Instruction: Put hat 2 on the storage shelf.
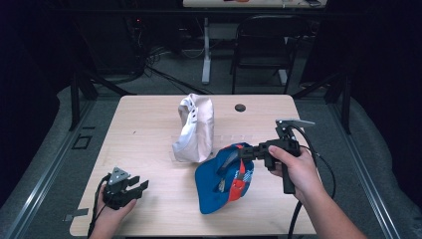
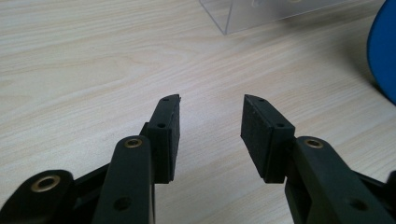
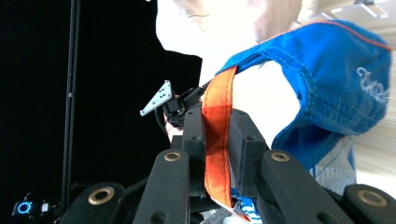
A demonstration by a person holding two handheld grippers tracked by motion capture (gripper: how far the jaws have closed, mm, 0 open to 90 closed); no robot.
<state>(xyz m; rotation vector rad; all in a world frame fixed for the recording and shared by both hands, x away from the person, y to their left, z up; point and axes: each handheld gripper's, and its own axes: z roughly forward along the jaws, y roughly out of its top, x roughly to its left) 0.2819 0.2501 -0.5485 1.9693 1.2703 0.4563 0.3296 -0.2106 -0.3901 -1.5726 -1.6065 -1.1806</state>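
A blue cap with an orange strap hangs tilted over the table's front right, its lower edge near the wood. My right gripper comes in from the right and is shut on that strap; in the right gripper view the strap runs between the two jaws of my right gripper, and the blue crown hangs beyond them. A white cap stands on its edge behind the blue one. My left gripper rests low at the front left, its jaws open over bare wood, holding nothing.
The wooden table has a dark round hole near its back edge. A clear plastic stand lies ahead of the left gripper, beside the blue cap's edge. A black chair and cables stand beyond the table.
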